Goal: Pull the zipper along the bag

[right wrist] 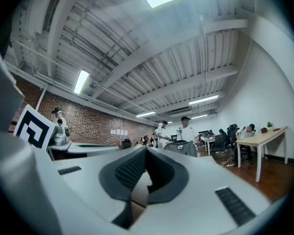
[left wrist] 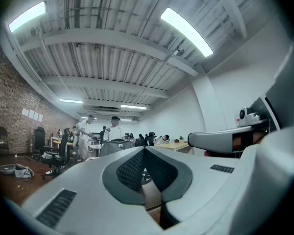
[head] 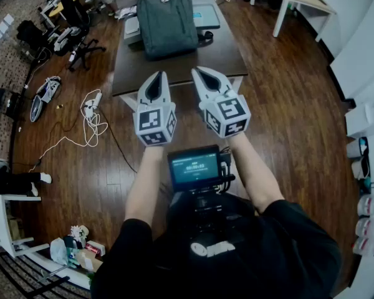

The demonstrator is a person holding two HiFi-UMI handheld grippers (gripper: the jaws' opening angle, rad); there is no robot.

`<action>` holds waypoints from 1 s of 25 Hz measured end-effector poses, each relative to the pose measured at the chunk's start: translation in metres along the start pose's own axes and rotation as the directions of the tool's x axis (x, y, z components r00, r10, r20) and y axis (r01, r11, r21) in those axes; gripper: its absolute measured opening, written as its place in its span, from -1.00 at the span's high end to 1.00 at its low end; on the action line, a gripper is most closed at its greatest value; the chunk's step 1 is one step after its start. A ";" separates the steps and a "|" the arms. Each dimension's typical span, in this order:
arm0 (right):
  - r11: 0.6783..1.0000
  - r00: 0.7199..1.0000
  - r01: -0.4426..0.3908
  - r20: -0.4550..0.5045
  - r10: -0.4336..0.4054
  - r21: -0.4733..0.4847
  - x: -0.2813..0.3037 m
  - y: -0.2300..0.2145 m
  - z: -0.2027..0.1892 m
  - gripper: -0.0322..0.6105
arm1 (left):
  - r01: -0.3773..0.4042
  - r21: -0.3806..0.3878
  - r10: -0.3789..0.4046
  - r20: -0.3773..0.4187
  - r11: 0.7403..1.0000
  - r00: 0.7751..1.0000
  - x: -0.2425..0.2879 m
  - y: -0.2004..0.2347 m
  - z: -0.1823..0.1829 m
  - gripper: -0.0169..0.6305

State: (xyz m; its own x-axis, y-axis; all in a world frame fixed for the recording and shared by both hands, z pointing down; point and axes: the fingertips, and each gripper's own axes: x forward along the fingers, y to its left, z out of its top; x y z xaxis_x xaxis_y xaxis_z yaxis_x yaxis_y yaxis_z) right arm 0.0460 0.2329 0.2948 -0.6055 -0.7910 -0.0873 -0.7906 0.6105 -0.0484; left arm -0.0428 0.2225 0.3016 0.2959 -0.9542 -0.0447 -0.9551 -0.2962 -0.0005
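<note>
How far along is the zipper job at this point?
Nothing looks done: the backpack sits untouched on the table, its zipper too small to read. In hand: nothing; the left tongs and right tongs are both shut, empty, held level short of the backpack. Left: reach it, grip the zipper pull, draw it along.

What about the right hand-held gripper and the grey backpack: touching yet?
Apart. The head view shows the right hand-held gripper short of the grey backpack, with bare dark table between them. Its jaws are shut and empty.
</note>
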 end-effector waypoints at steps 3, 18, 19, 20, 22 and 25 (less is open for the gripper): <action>1.000 1.000 -0.003 0.001 0.003 0.006 -0.001 0.002 -0.004 0.87 | -0.001 0.006 0.001 -0.007 1.000 1.000 -0.004 0.003 -0.003 0.97; 1.000 1.000 0.025 -0.017 -0.025 0.014 0.109 -0.042 -0.033 0.87 | 0.057 -0.020 -0.057 -0.033 0.998 0.998 0.100 0.066 -0.036 0.97; 1.000 1.000 0.023 -0.021 -0.022 0.011 0.123 -0.046 -0.035 0.87 | 0.061 -0.025 -0.062 -0.038 0.998 0.997 0.112 0.074 -0.039 0.97; 1.000 1.000 0.020 -0.024 -0.020 0.006 0.137 -0.051 -0.036 0.87 | 0.065 -0.030 -0.066 -0.041 0.997 0.997 0.124 0.081 -0.041 0.97; 1.000 0.999 0.020 -0.027 -0.020 0.002 0.162 -0.059 -0.037 0.87 | 0.075 -0.037 -0.077 -0.044 0.996 0.996 0.146 0.093 -0.044 0.97; 1.000 0.999 0.021 -0.025 -0.021 -0.006 0.195 -0.067 -0.038 0.87 | 0.091 -0.043 -0.092 -0.037 0.995 0.995 0.173 0.112 -0.043 0.97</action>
State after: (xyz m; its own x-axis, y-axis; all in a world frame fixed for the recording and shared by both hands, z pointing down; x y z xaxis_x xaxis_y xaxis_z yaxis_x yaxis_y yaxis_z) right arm -0.0224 0.0366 0.3184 -0.5909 -0.8045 -0.0610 -0.8036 0.5936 -0.0440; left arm -0.0983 0.0219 0.3366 0.3829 -0.9237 -0.0075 -0.9230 -0.3829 0.0382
